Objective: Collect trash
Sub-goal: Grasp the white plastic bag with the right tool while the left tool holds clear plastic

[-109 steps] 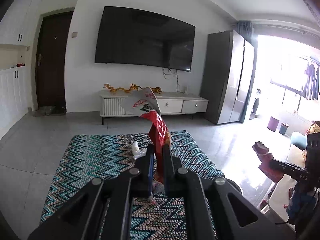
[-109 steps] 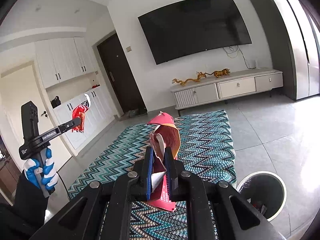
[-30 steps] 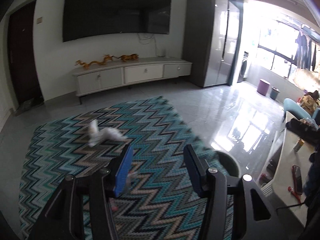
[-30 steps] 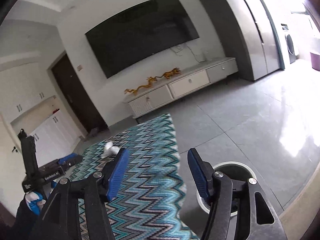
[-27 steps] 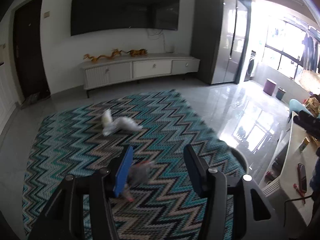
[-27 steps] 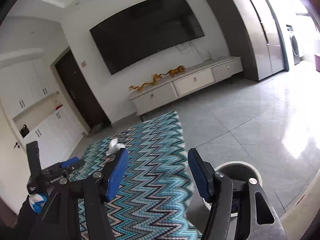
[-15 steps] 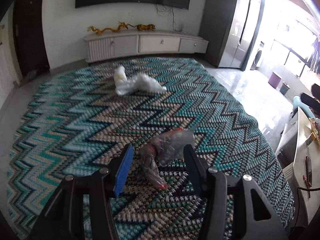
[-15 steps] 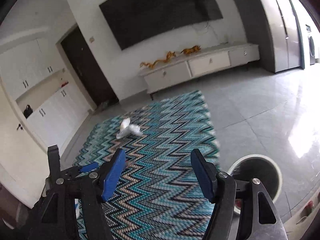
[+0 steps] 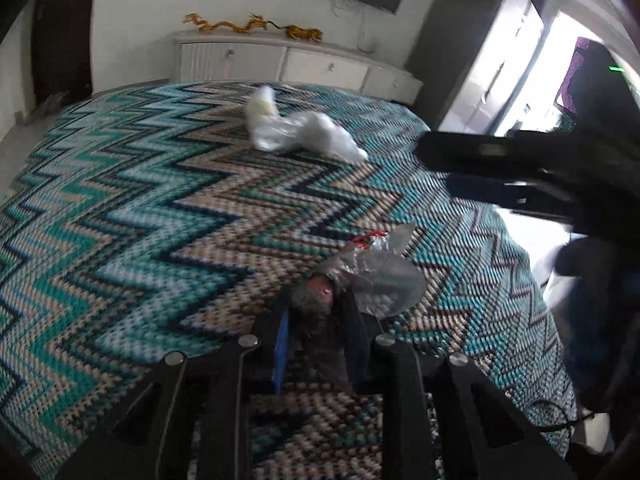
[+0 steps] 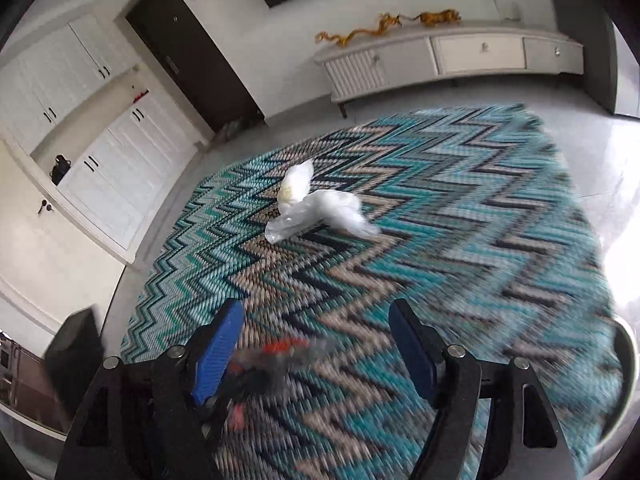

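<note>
— While the left gripper (image 9: 316,320) sits low on the rug (image 9: 120,208), its jaws look pinched on the crumpled clear wrapper (image 9: 372,276), though blur makes contact hard to confirm.

— And the right gripper (image 10: 316,344)?

— Jaws wide, holding nothing. The white plastic bag (image 10: 316,204) lies farther up the rug.

— Risk?

— Only the wrapper's near end sits between the jaws; thin film could slip free when lifted, or the fingertips could snag the weave.
</note>
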